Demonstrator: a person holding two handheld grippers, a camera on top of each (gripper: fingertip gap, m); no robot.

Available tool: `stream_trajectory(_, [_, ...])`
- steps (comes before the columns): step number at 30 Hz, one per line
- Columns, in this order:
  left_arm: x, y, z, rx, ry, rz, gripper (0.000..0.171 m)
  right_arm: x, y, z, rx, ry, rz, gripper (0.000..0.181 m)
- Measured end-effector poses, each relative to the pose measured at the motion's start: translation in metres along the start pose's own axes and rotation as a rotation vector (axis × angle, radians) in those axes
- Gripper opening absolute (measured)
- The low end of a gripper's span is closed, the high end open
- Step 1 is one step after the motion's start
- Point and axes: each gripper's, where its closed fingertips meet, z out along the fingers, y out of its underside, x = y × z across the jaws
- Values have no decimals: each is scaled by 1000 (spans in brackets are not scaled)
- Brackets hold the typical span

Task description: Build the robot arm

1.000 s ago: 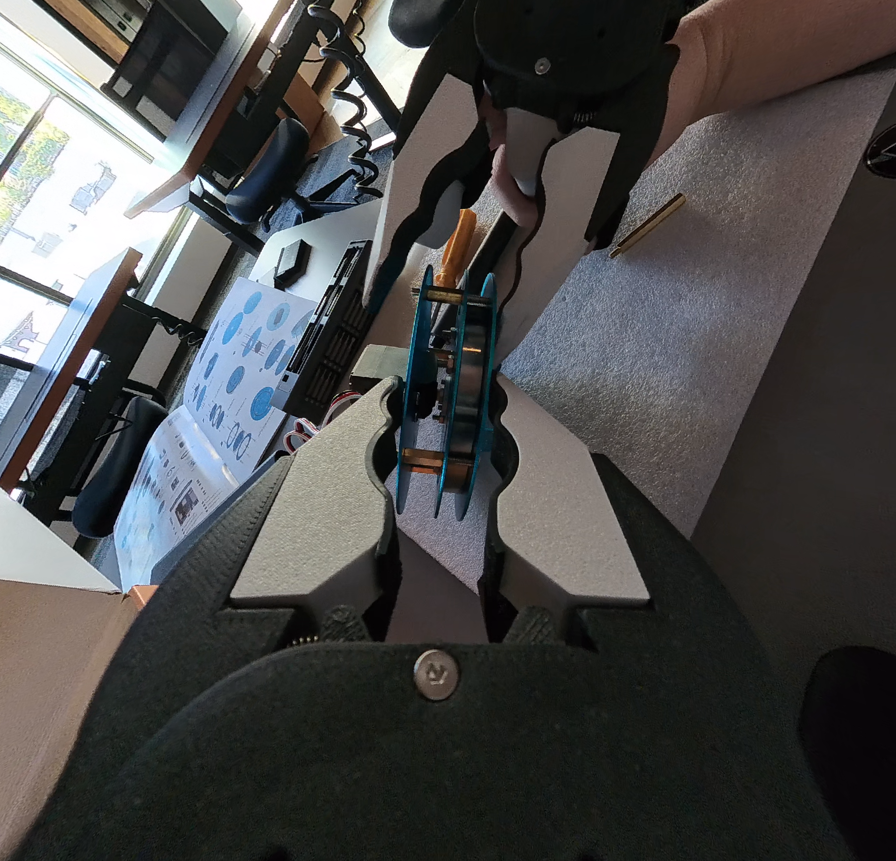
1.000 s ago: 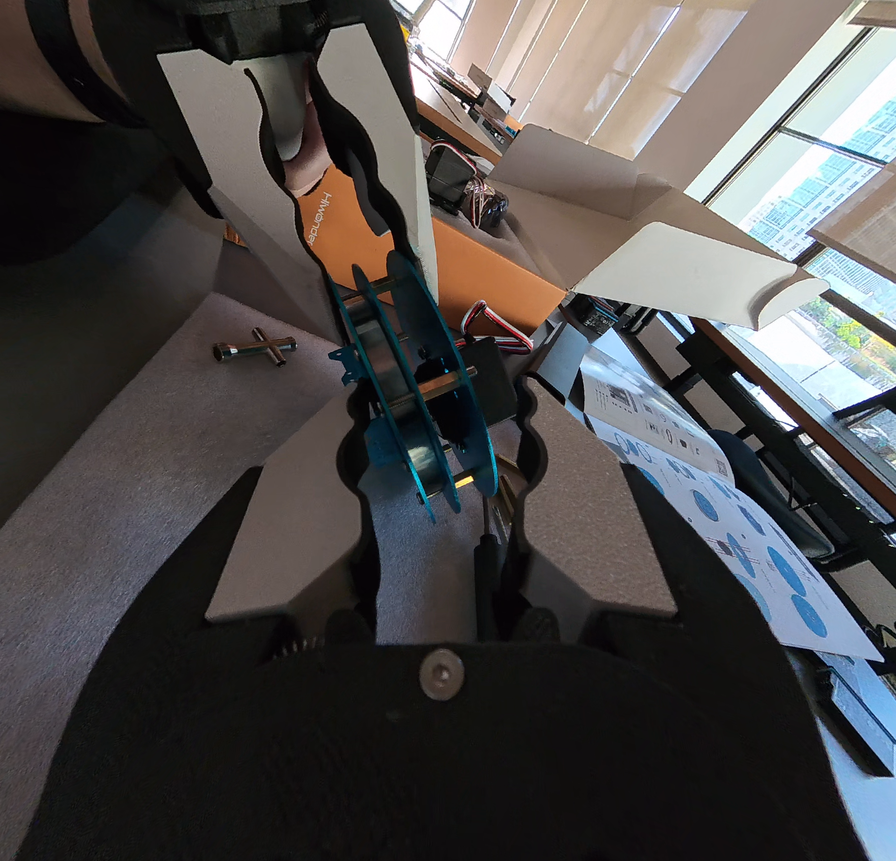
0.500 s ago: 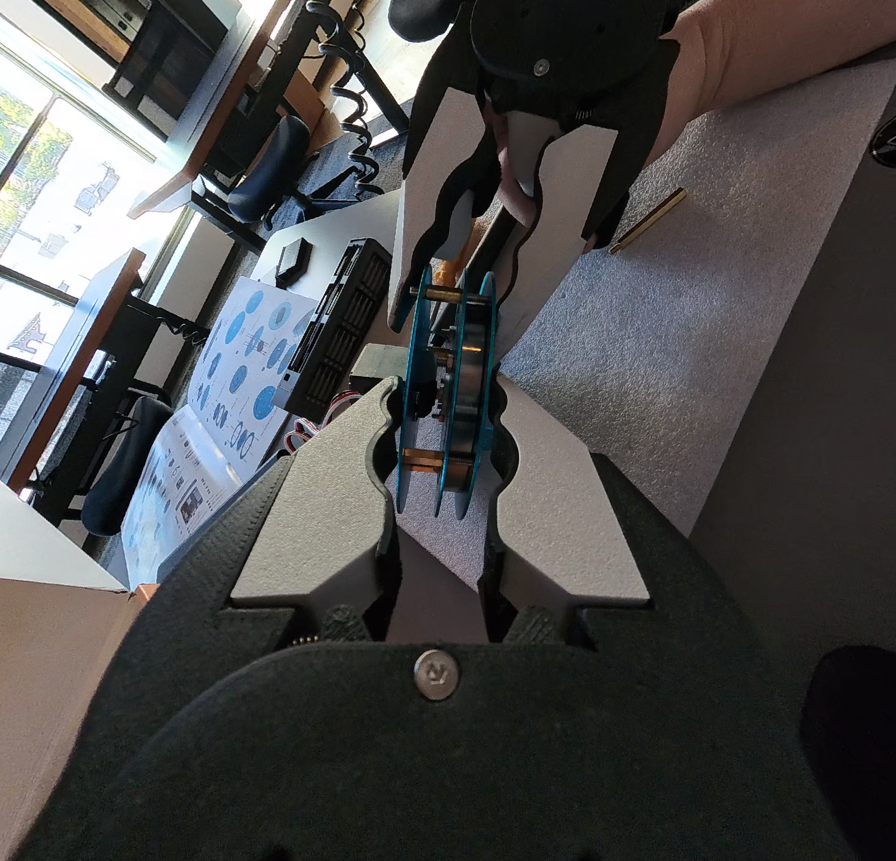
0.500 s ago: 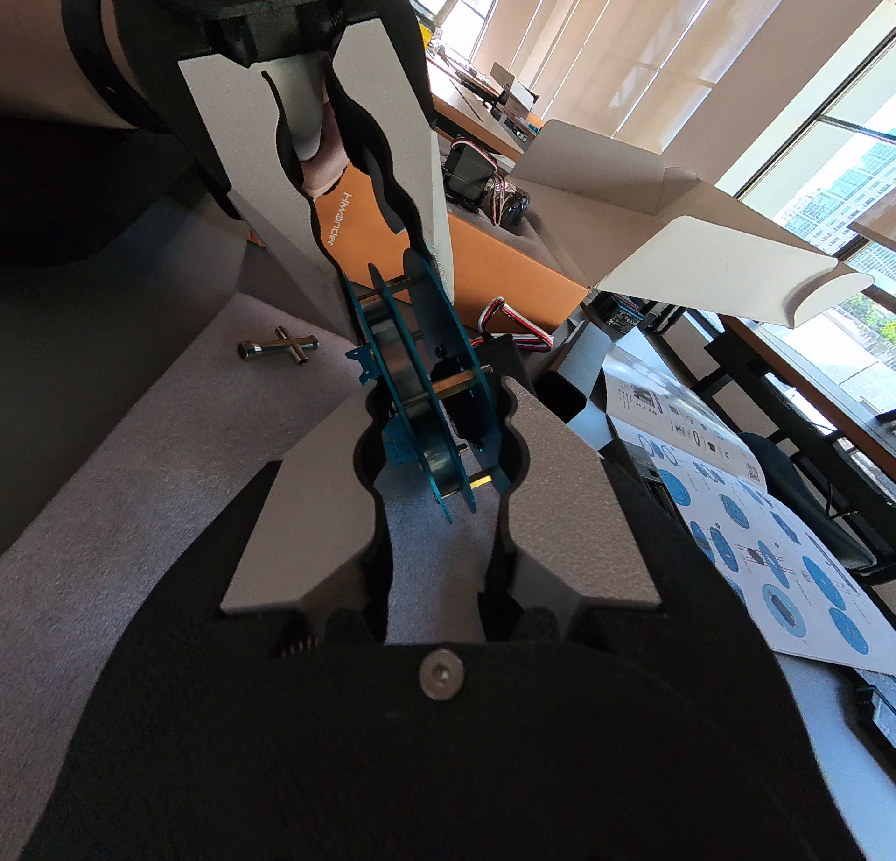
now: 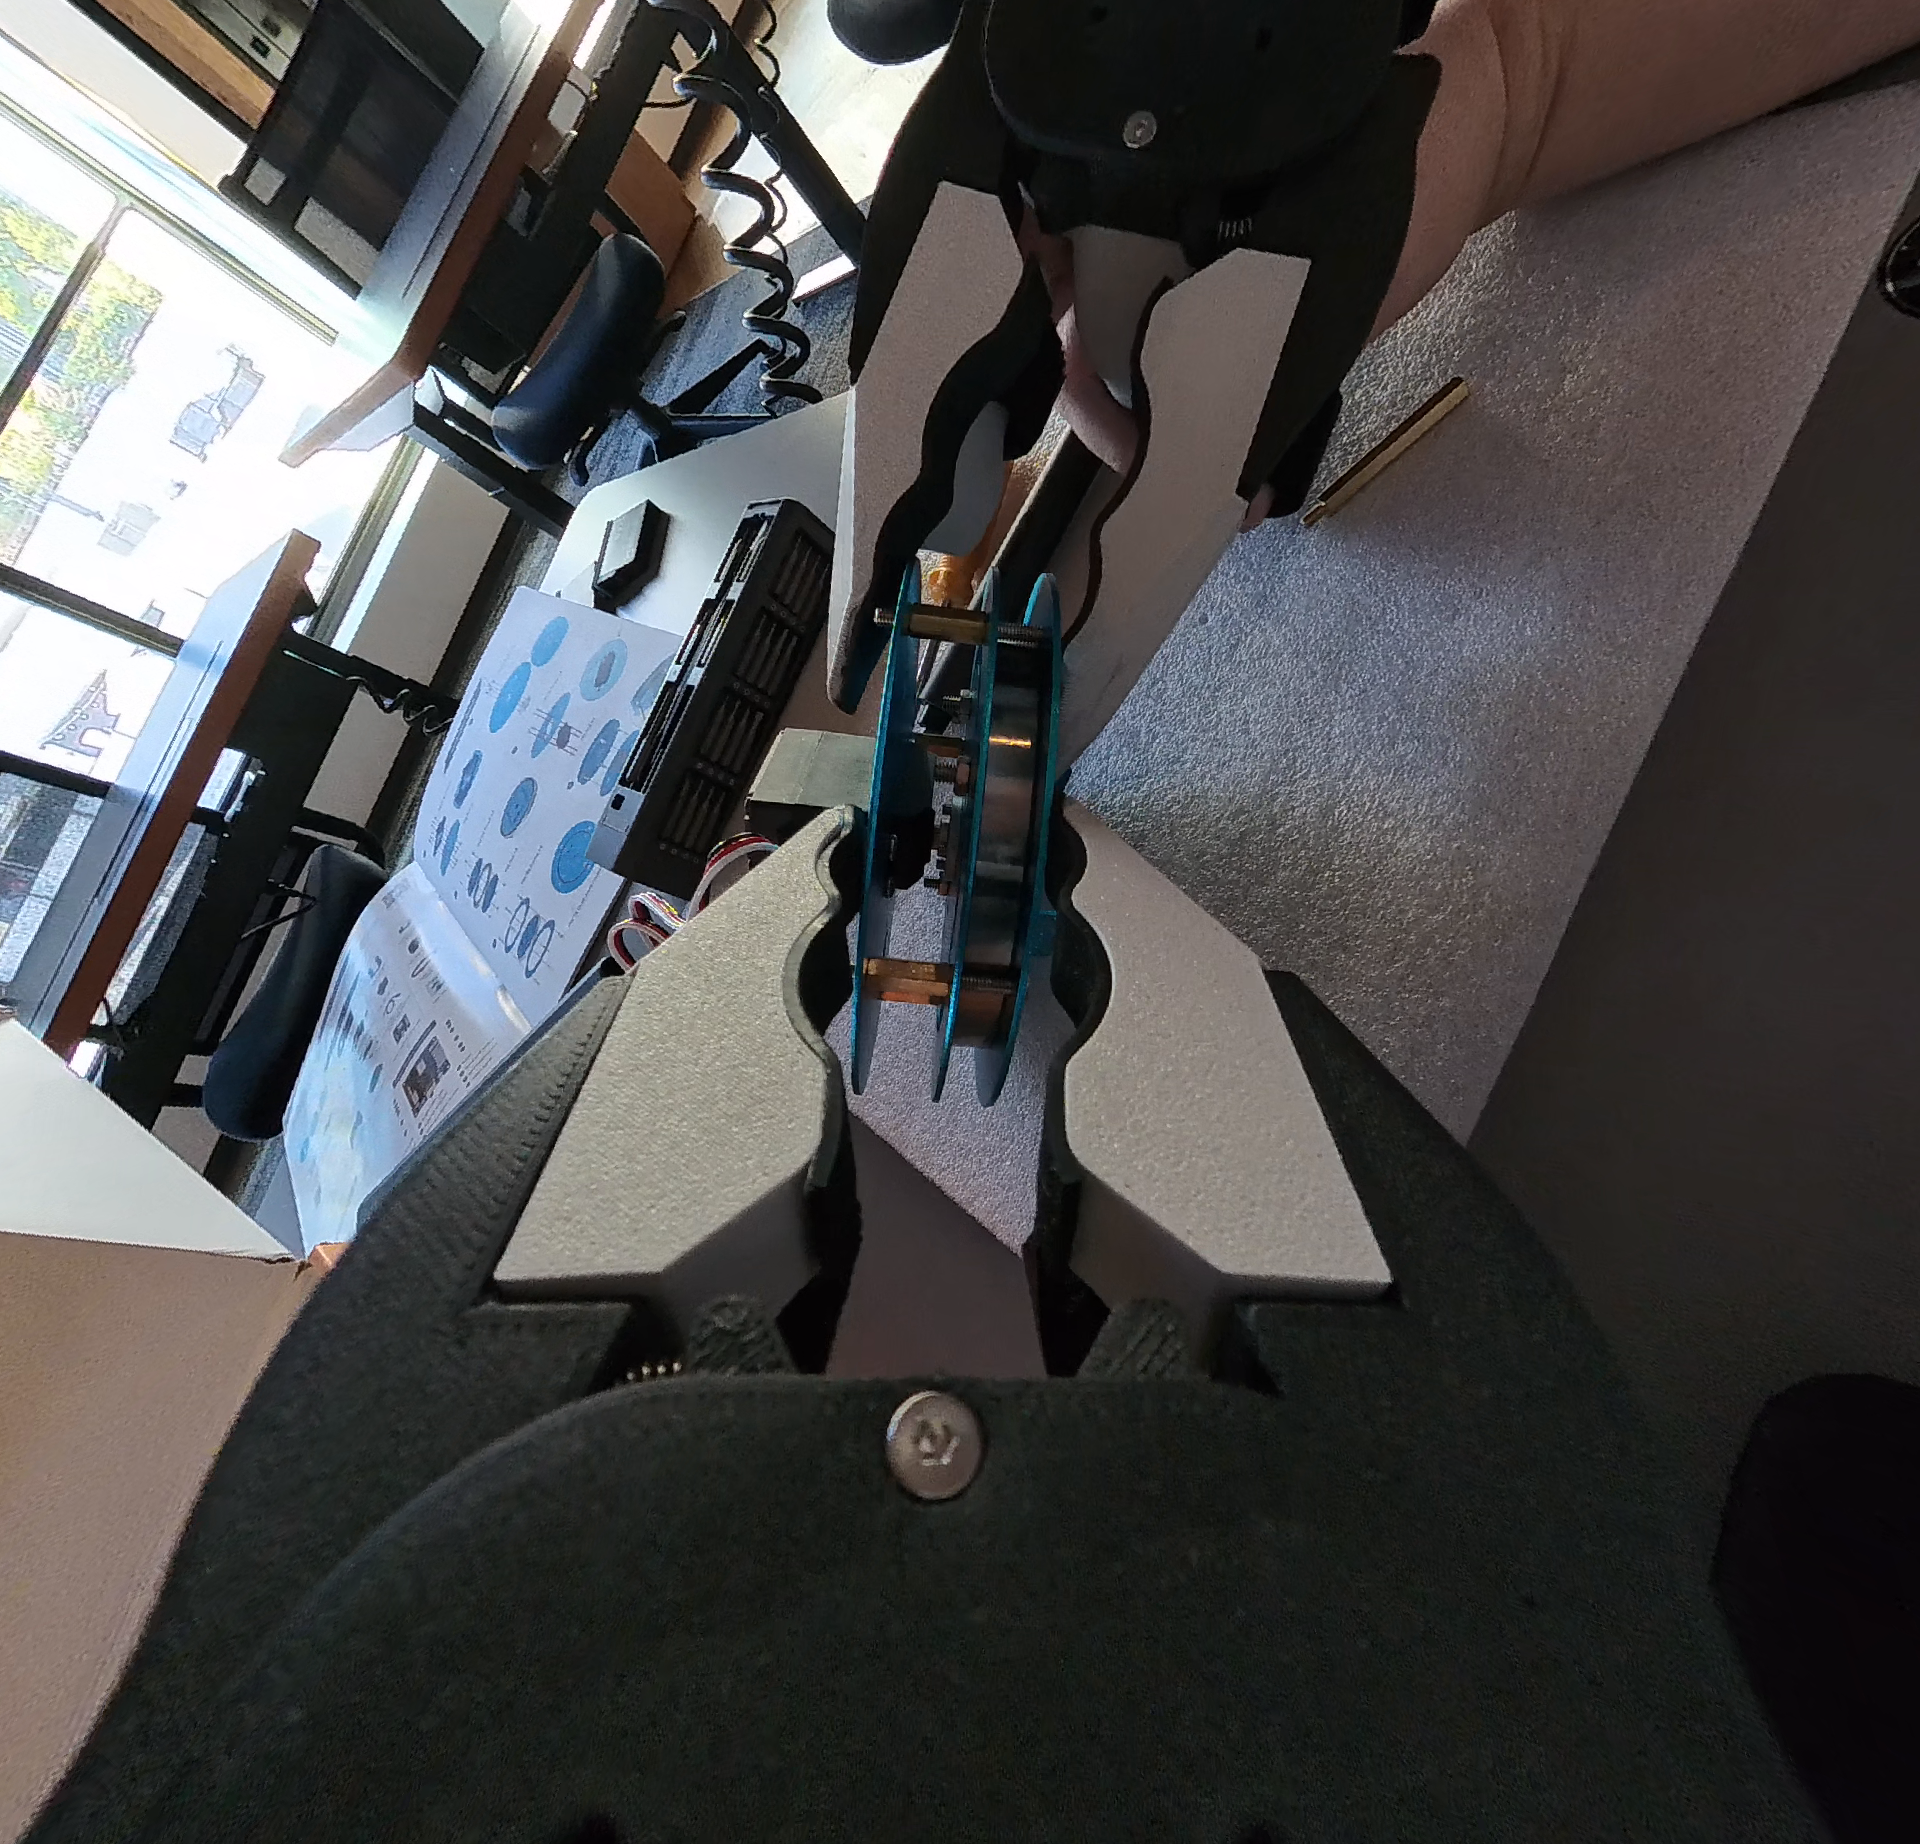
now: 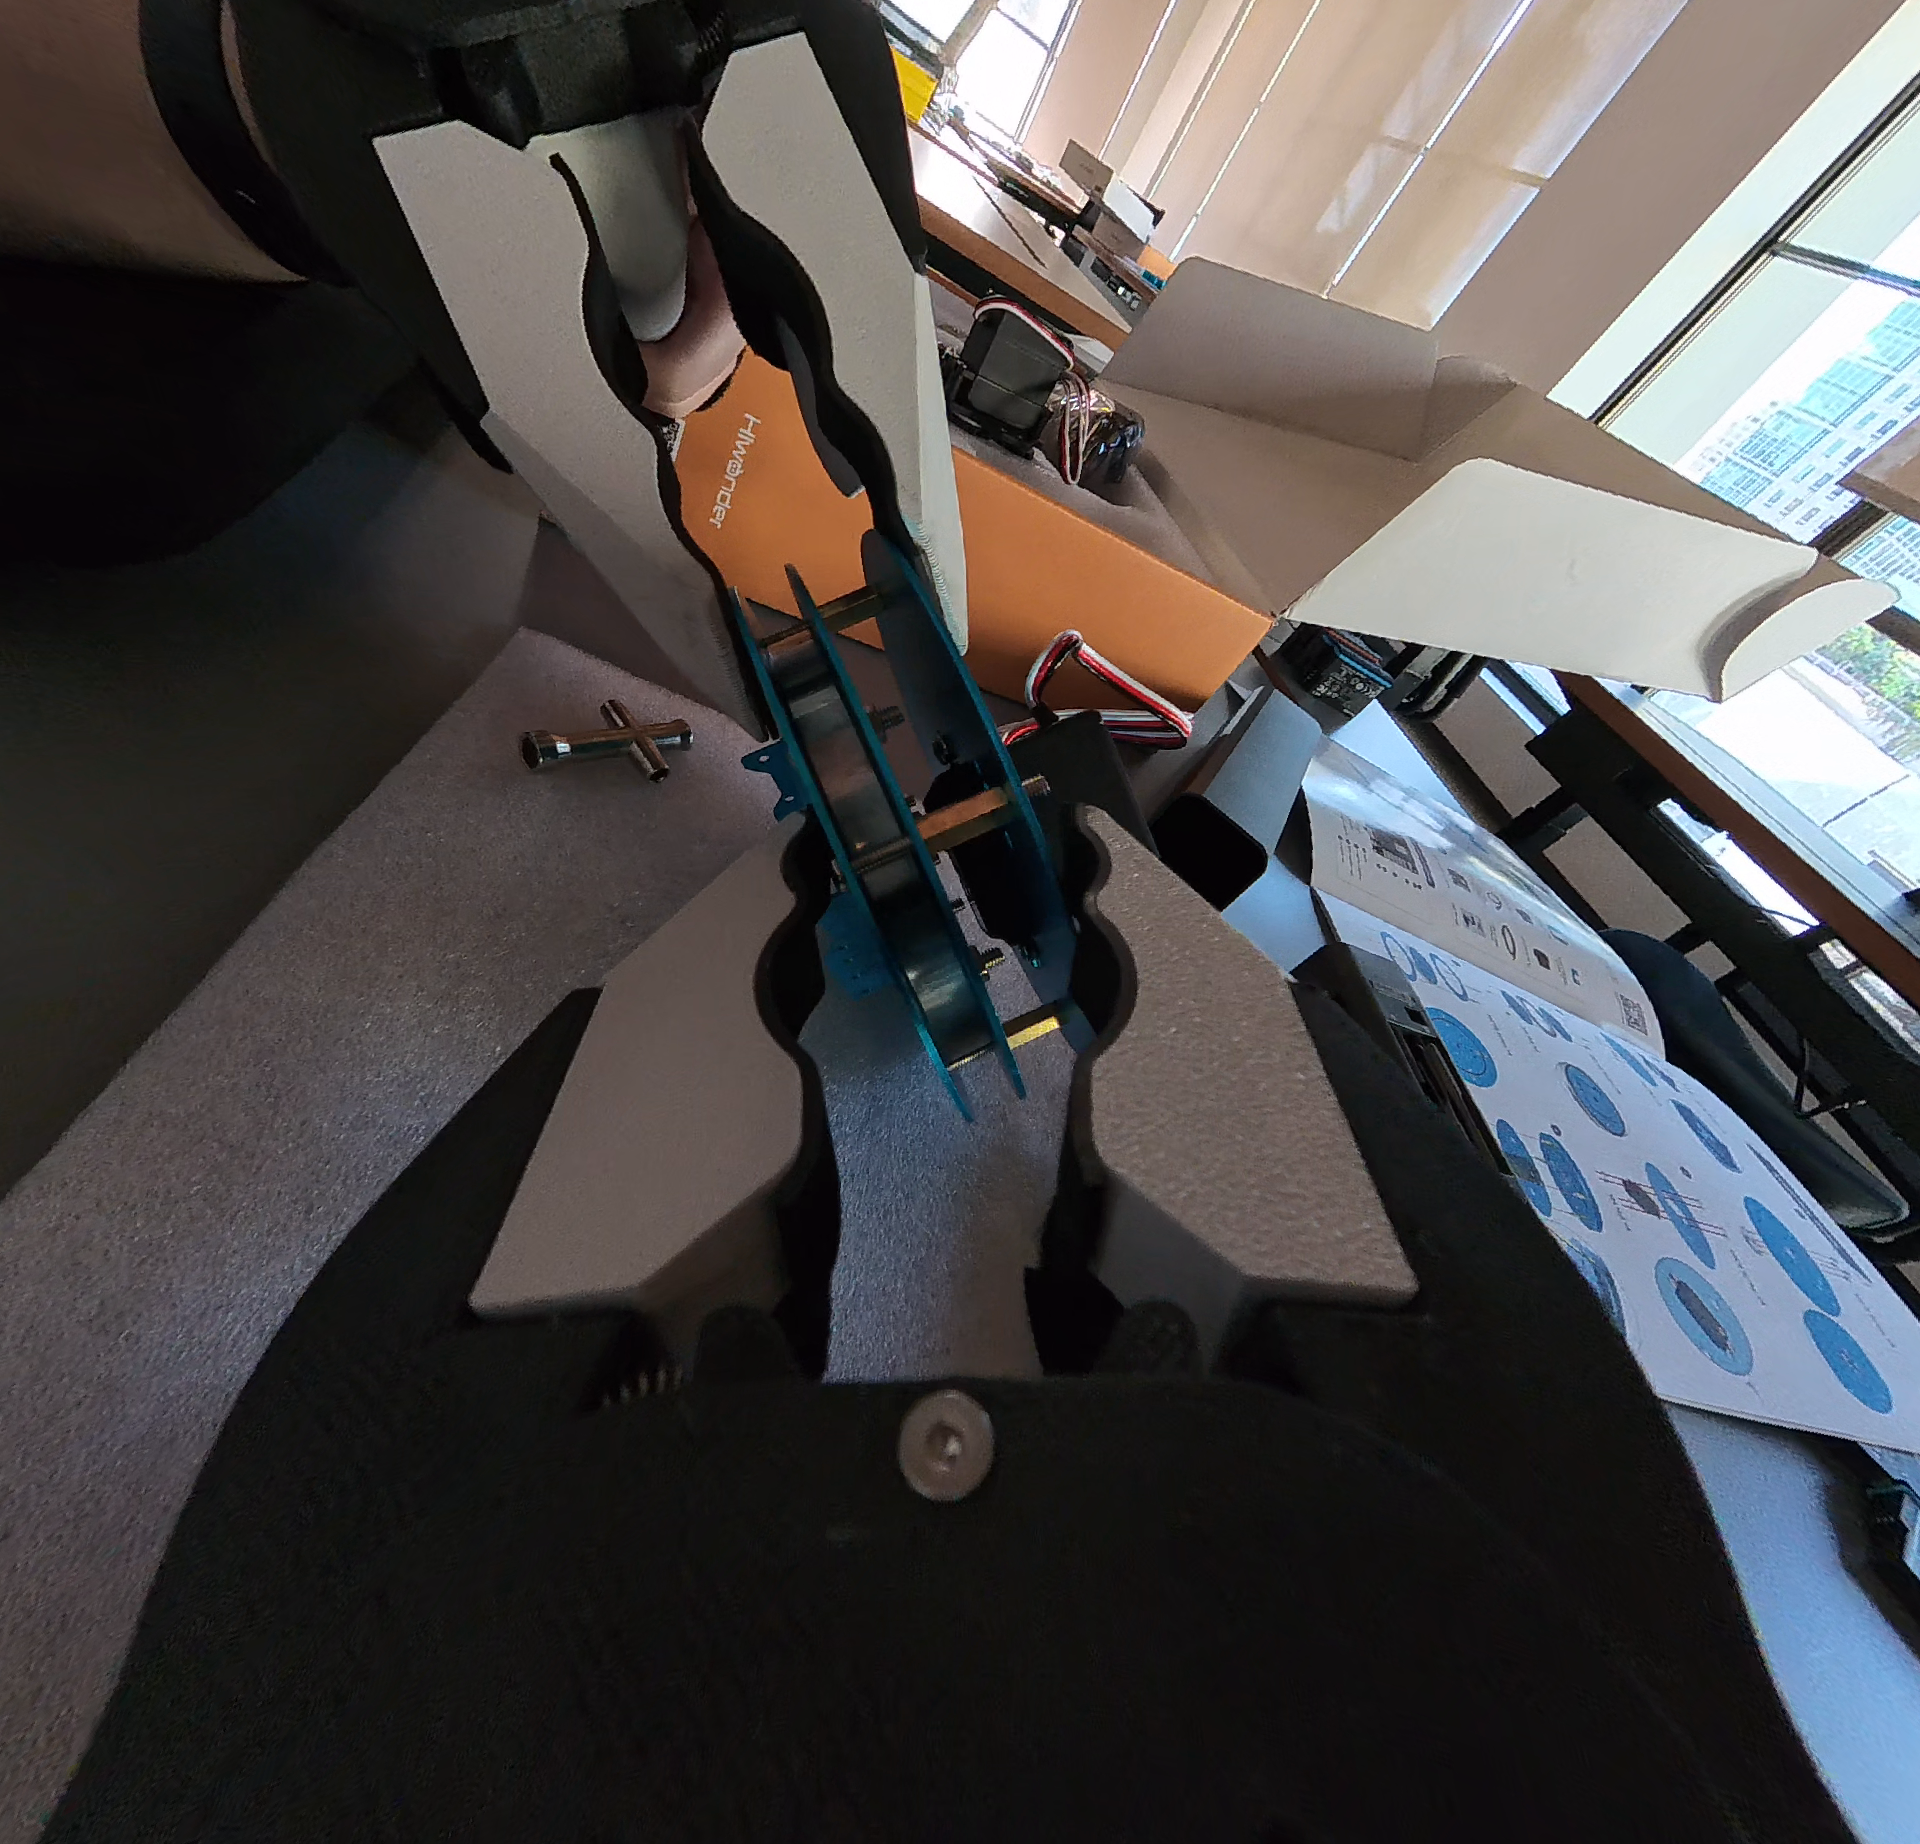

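We're clamping the stiff blue disc stack (image 5: pixel 951 838) between both tongs, left (image 5: pixel 951 859) and right (image 6: pixel 935 859) pinching opposite rims; spacers look fragile.

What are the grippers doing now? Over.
Left gripper shut on blue disc assembly. Right gripper shut on it too. Cross wrench lies apart on foam.

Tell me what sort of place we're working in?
Likely an office used as an assembly bench: desks and office chairs by big windows, an open kit box, illustrated instruction sheets beside the grey foam mat.
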Motion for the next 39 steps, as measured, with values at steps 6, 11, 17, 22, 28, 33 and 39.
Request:
stream_trajectory(6, [-2, 0, 0, 1, 5, -25, 33, 8, 7, -3, -9, 7, 69, 74])
stream_trajectory(11, [-5, 2, -1, 5, 16, -59, 33, 10, 23, -5, -104, -54, 93, 72])
stream_trajectory(17, [-6, 2, -1, 21, 30, -64, 33, 8, 38, 5, -207, -120, -62, 40])
stream_trajectory(22, [-12, 4, 0, 49, 45, -160, 34, 11, 37, 8, -183, -197, -16, 39])
stream_trajectory(28, [-21, 10, 2, 21, 71, -258, 35, 16, 35, 12, -181, -266, 49, 38])
stream_trajectory(33, [-30, 6, 0, 7, 165, -390, 33, 13, 30, 11, -232, -382, 195, 37])
stream_trajectory(39, [-37, -11, -1, 76, 301, -523, 32, 9, 18, -5, -262, -471, 394, 36])
